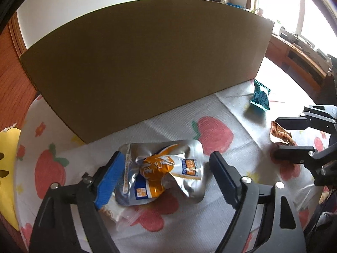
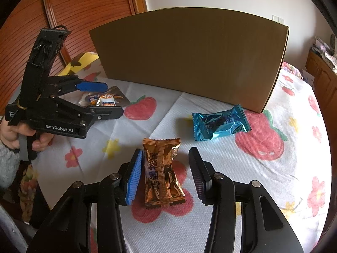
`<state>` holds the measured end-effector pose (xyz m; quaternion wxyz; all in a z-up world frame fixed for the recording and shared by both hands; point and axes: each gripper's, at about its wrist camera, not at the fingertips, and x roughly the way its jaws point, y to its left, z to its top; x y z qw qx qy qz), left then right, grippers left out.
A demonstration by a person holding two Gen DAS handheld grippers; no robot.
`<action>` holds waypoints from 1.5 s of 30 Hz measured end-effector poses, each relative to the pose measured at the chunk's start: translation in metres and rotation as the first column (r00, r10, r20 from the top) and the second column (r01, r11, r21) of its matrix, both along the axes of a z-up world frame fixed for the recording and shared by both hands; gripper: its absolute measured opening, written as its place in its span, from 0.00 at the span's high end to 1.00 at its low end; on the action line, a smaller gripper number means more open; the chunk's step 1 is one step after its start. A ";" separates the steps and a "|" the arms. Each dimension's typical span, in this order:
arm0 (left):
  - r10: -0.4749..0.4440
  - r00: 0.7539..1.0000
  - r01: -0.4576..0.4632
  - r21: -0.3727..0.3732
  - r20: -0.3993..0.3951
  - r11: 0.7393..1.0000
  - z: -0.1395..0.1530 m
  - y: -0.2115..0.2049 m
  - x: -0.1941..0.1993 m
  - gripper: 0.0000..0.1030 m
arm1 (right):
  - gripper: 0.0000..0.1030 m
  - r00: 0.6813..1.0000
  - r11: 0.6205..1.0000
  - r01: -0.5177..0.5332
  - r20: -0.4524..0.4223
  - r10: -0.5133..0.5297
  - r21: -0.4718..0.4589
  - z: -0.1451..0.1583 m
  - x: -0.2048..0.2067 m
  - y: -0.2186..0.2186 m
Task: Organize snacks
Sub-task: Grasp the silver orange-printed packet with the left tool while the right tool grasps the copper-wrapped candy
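Note:
A crumpled silver and orange snack pouch [image 1: 162, 172] lies on the strawberry-print cloth between the open fingers of my left gripper [image 1: 166, 166]; the blue pad touches its left edge. It also shows in the right wrist view [image 2: 105, 100]. A copper-brown candy packet [image 2: 162, 172] lies between the open fingers of my right gripper [image 2: 166, 166], the blue pad close to its left side; it also shows in the left wrist view [image 1: 281, 133]. A blue candy packet [image 2: 220, 123] lies farther right, near the cardboard box [image 2: 189, 63].
The large cardboard box [image 1: 143, 63] stands at the back of the table. A yellow banana-shaped object [image 1: 8, 168] lies at the left table edge. Another small white packet [image 1: 113, 210] lies under the left finger. Wooden cabinets stand behind.

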<state>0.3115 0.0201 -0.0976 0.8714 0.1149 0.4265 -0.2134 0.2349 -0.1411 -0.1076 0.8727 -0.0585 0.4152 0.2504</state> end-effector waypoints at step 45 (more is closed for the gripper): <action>0.113 0.988 -0.102 -0.108 0.105 0.989 0.024 0.036 -0.041 0.22 | 0.55 1.000 1.000 0.000 -0.001 0.000 -0.004 0.000 0.000 0.001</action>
